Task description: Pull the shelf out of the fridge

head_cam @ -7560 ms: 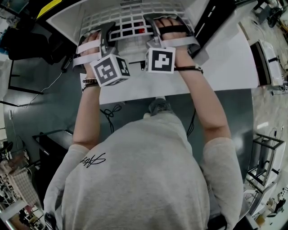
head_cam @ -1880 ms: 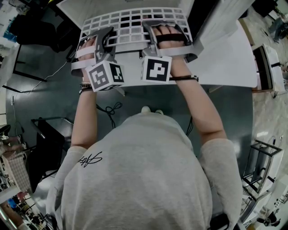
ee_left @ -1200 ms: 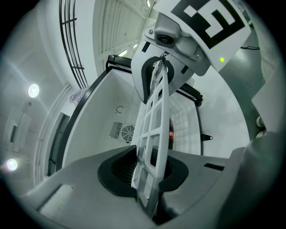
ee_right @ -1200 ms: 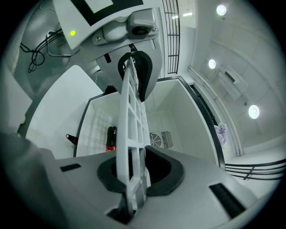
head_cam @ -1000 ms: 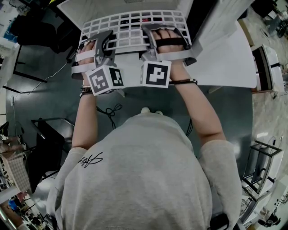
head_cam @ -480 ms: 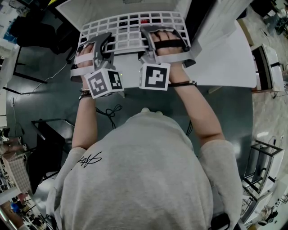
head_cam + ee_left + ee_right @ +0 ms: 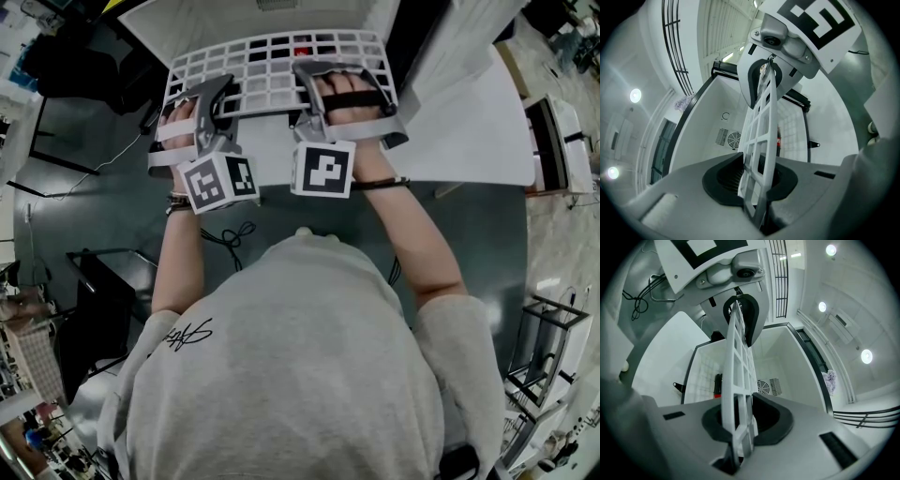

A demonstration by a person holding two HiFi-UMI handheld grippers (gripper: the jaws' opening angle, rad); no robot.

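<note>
The white grid shelf [image 7: 272, 66] is held out in front of the open fridge [image 7: 187, 19], flat, with its near edge toward me. My left gripper [image 7: 214, 94] is shut on that edge near the left side. My right gripper [image 7: 307, 86] is shut on it right of the middle. In the left gripper view the shelf [image 7: 761, 136] runs edge-on between the dark pads [image 7: 717, 176] of the left gripper [image 7: 757, 180]. In the right gripper view the shelf [image 7: 738, 366] is clamped the same way in the right gripper [image 7: 740, 423]. Each view shows the other gripper [image 7: 787, 42] [image 7: 726, 268] on the far end.
The white fridge interior [image 7: 708, 131] with a round fan vent [image 7: 732, 139] lies behind the shelf. A red-labelled bottle [image 7: 717, 386] stands inside. The open fridge door [image 7: 469, 122] spreads at the right. A cable [image 7: 230, 232] lies on the dark floor below my arms.
Since the earliest frame the shelf has come further out of the fridge with both grippers on it. In the last second both grippers and the shelf drifted slightly toward the person.
</note>
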